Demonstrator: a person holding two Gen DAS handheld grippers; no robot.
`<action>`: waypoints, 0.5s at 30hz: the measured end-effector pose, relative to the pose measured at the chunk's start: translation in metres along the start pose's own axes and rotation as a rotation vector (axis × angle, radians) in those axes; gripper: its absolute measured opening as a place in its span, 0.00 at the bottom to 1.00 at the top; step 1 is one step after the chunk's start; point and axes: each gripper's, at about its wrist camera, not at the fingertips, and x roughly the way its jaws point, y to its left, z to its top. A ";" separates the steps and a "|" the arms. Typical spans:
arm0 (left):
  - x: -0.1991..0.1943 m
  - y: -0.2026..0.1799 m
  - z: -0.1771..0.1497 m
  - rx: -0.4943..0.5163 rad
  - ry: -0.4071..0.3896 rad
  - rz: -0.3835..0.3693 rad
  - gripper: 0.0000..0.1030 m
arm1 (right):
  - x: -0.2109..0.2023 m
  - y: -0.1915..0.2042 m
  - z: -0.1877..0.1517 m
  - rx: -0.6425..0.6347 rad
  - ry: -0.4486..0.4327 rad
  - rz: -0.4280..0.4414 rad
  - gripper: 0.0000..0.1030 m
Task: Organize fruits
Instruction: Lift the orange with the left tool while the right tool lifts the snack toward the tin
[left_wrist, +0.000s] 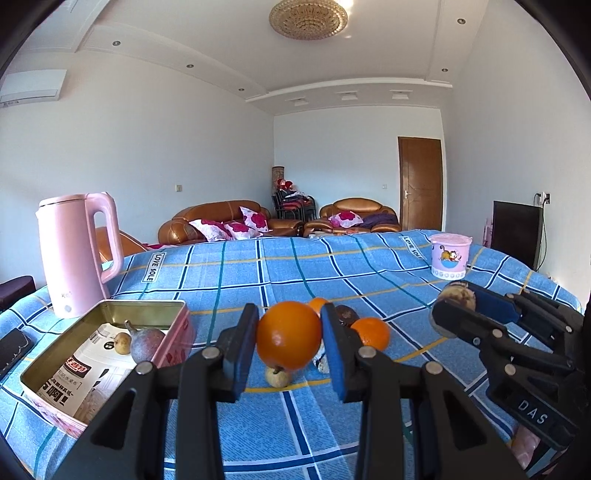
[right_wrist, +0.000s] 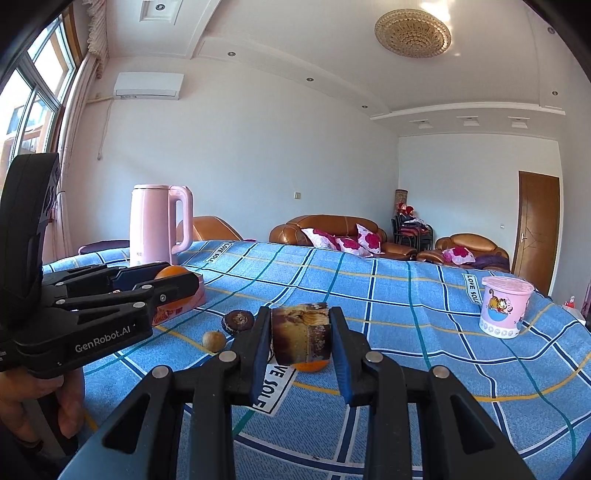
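Observation:
In the left wrist view my left gripper (left_wrist: 290, 321) is shut on a large orange (left_wrist: 289, 334), held above the blue checked tablecloth (left_wrist: 258, 273). A pink tin (left_wrist: 179, 334) to its left holds a purple fruit (left_wrist: 147, 345) and a small yellowish fruit (left_wrist: 122, 342). Two smaller oranges (left_wrist: 371, 332), a dark fruit (left_wrist: 346, 314) and a small tan fruit (left_wrist: 277, 376) lie on the cloth beyond. In the right wrist view my right gripper (right_wrist: 300, 321) is shut on a brown mottled fruit piece (right_wrist: 301, 334), with an orange (right_wrist: 312, 366) on the cloth below it.
A pink kettle (left_wrist: 79, 251) stands at the back left, behind the tin. At the far right stands a pink cartoon cup (left_wrist: 448, 256). A dark flat object (left_wrist: 13, 349) lies at the left edge. A person's hand (right_wrist: 70, 402) holds the left gripper (right_wrist: 177, 275).

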 end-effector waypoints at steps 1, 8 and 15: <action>-0.001 -0.001 0.000 0.003 -0.004 0.002 0.35 | 0.000 0.000 0.000 -0.001 -0.001 0.002 0.32; -0.004 0.002 0.001 -0.005 -0.023 -0.001 0.35 | 0.000 -0.002 0.001 0.004 -0.001 0.009 0.32; -0.005 0.009 0.004 -0.029 -0.022 -0.003 0.35 | 0.003 -0.001 0.004 0.002 0.017 0.006 0.32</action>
